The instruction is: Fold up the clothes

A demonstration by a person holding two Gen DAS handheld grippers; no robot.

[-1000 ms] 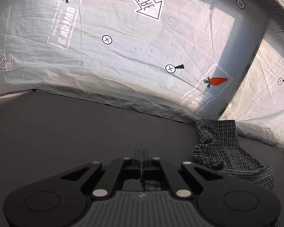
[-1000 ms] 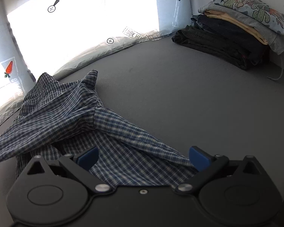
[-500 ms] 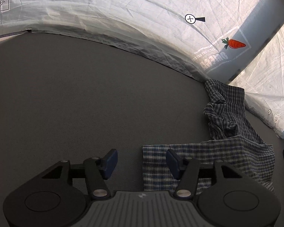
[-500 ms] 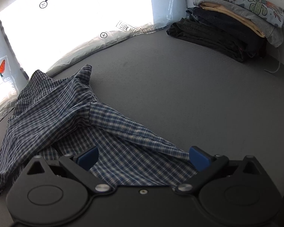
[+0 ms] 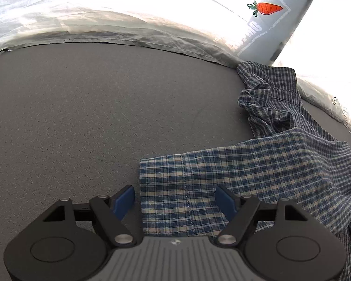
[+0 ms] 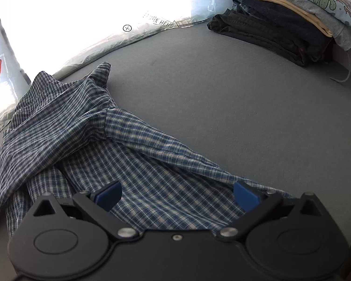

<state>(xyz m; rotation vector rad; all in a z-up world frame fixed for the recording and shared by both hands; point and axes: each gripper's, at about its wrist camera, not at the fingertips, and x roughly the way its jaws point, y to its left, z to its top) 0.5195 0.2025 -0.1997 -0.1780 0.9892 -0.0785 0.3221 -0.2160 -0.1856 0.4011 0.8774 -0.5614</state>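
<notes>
- Here, one blue-and-cream plaid cotton shirt [image 6: 86, 126] lies crumpled on the flat grey felt-covered surface [image 6: 222, 107], its collar end bunched against the far edge where the white printed backdrop sheet [image 5: 105, 11] meets the surface.
- The left claw [image 5: 175, 199] hovers with its jaws spread wide over the shirt's squared-off plaid end [image 5: 166, 187]; one blue pad [image 5: 124, 199] sits just off the cloth over bare grey, the other [image 5: 224, 201] over the plaid. It grips nothing.
- The right claw [image 6: 177, 194] is likewise wide open and empty, low over a flatter plaid panel, with a long tapering sleeve-like strip [image 6: 170, 149] running from the bunched part towards its right pad [image 6: 245, 196].
- By my reading, both claws are placed at the near edge of the garment so each can pinch a corner and draw the cloth out flat; the fold itself looks not yet begun.
- At the far right corner of the surface stands one stack of folded clothes [image 6: 287, 25]: dark garments below, a tan one, a grey one and a pale cactus-print one on top. It probably sits there to keep finished pieces out of the working area.
- Count: one loose shirt, one finished stack, two claws, and one orange carrot print [image 5: 266, 8] visible in each view.
</notes>
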